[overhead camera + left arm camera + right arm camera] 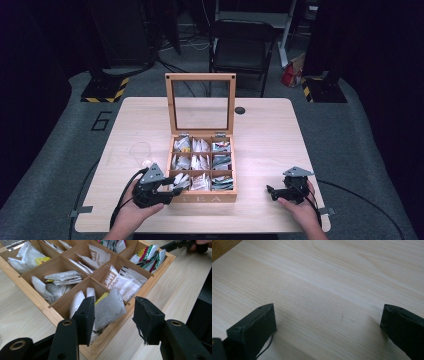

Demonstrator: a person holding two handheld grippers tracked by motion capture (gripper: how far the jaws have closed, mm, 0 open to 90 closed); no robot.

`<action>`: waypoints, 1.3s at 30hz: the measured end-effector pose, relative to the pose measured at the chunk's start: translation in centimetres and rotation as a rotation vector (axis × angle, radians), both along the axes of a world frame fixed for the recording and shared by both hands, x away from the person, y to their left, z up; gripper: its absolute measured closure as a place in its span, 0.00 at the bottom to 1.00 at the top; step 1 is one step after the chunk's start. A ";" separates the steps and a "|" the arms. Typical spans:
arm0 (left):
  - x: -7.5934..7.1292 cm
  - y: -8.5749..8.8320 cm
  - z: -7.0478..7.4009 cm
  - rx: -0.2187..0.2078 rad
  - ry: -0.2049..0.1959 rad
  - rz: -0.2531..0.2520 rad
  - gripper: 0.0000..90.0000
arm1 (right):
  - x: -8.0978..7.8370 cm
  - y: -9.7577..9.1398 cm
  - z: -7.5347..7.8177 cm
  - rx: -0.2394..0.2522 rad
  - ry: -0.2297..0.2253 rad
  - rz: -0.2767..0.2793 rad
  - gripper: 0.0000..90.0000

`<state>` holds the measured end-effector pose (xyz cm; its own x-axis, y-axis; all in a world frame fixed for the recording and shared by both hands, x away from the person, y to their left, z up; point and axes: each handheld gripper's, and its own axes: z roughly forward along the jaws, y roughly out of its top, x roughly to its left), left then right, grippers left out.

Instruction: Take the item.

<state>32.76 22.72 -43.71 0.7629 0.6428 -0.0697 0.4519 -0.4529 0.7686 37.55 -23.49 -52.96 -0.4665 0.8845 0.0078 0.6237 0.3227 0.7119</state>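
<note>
Hovering at the near-left corner of the square nine-compartment wooden tea box (202,199), the left tool (169,188) has its jaws spread apart, one jaw just beside a grey paper tea sachet (108,308) that stands tilted in the nearest compartment; the jaws grasp nothing. More white and printed tea sachets (117,281) fill the other compartments. The box's glass-paned lid (201,104) stands upright at the far side. A clear glass cup (140,151) sits on the pale wooden tabletop (265,135) left of the box. The right tool (273,191), well apart to the right, rests released, jaws wide over bare tabletop (324,290).
</note>
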 end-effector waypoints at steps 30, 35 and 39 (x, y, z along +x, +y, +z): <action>0.4 -0.3 -0.9 0.026 0.002 -0.026 0.96 | 0.0 0.0 0.0 -0.001 0.000 0.000 0.00; 0.4 -0.3 -1.0 0.011 -0.003 -0.016 0.99 | 0.0 0.0 0.0 0.000 0.000 0.000 0.00; 0.5 -0.2 -0.9 0.003 -0.002 -0.009 0.99 | 0.0 0.0 0.0 0.000 0.000 0.000 0.00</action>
